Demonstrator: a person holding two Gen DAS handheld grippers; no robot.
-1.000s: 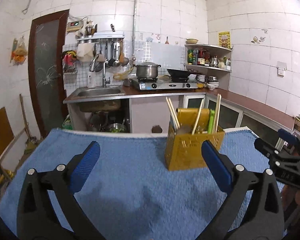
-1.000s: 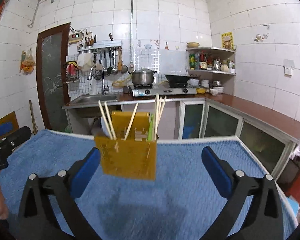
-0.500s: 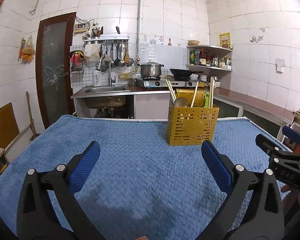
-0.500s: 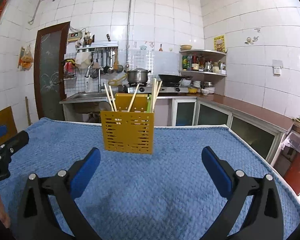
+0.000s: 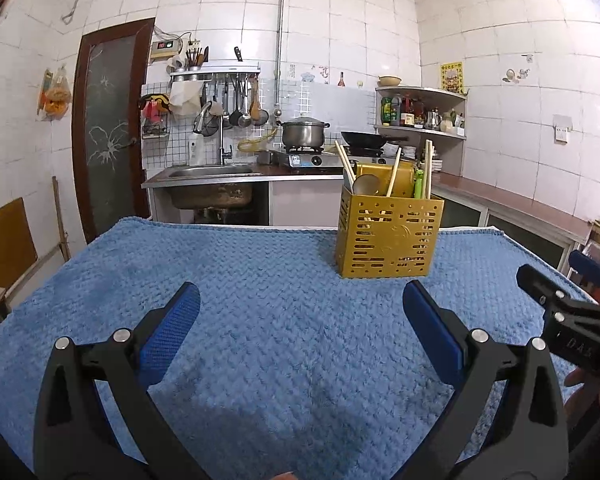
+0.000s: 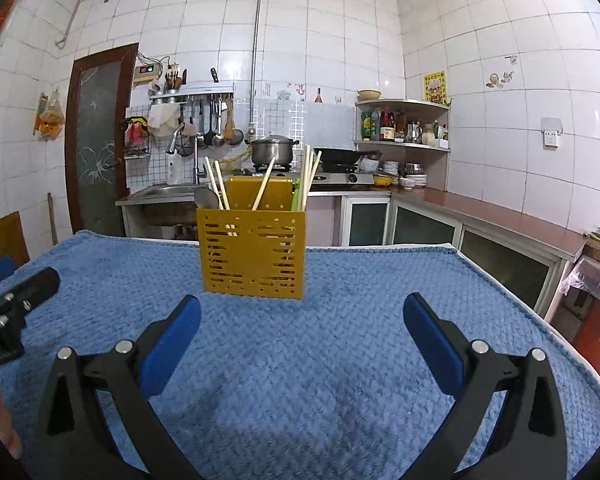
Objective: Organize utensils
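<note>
Both tools: your left tool and right tool are spread, holding nothing.
Change: you've pulled back from the yellow utensil holder.
Holder: upright toward the bench's far edge, chopsticks inside.
Meaning: sorting looks finished.

One yellow utensil caddy stands on one blue towel that covers the worktop. In the caddy, the right wrist view shows about five pale chopsticks, though the cluster at its right end is too tight for a sure count, one metal spoon and one green utensil. Two hand-held grippers are in view: the left hand-held gripper and the right hand-held gripper, each with two blue pads. On the back counter sit one lidded pot and one black wok.
</note>
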